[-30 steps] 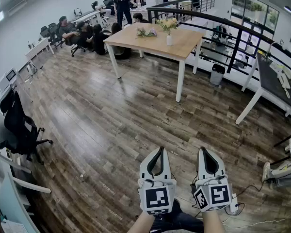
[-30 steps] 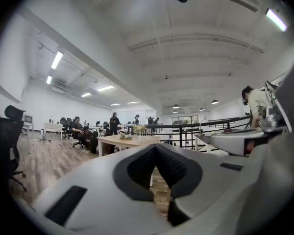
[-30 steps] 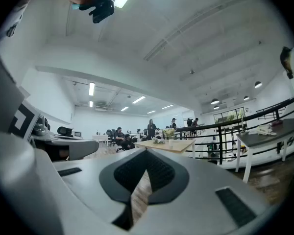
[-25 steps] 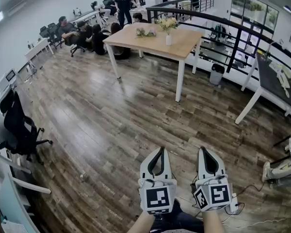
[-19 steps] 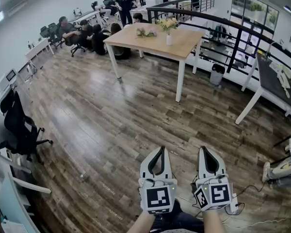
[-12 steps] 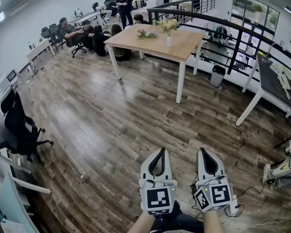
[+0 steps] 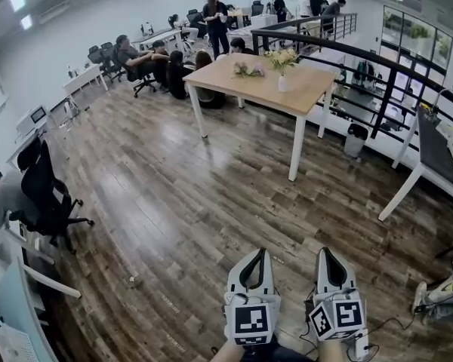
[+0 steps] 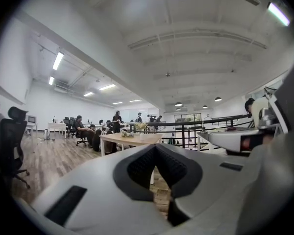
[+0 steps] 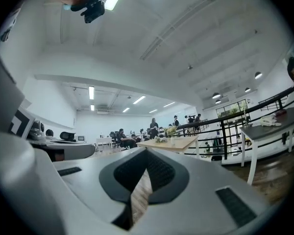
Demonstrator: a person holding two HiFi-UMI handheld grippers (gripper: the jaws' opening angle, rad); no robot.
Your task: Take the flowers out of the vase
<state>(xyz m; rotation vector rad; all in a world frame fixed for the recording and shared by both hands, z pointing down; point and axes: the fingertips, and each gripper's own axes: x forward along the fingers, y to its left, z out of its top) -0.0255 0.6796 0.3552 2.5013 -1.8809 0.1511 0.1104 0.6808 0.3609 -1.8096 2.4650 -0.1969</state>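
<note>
Open-plan office. A wide stretch of wood-plank floor [image 7: 174, 202] fills most of the head view. The wooden table [image 7: 264, 90] stands across that floor, well apart from the operator, with a black railing [image 7: 347, 51] behind it and seated people [image 7: 140, 57] at desks off to its left. The left gripper [image 7: 259, 252] and right gripper [image 7: 324, 250] are side by side at the bottom of the head view, close to the body and pointing level towards the table. Each gripper's own view shows its finger tips meeting, with only floor and the far table visible through the gap behind them, so both are closed and empty. A small white vase [image 7: 282, 83] stands upright on the table top, towards its far side. The flowers [image 7: 281, 59], pale yellow with green leaves, are upright in the vase. A small loose cluster of blooms [image 7: 248, 69] lies flat on the table just left of the vase. Judgement: the step in hand is the approach and no extraction has begun. To do it well, cross the floor with the vase centred ahead and stop square to the near table edge. Part the fingers of one gripper before reaching in, take the stems low, just above the vase mouth, and lift straight up. Steady the vase with the other gripper, since it looks light and likely to tip.
</note>
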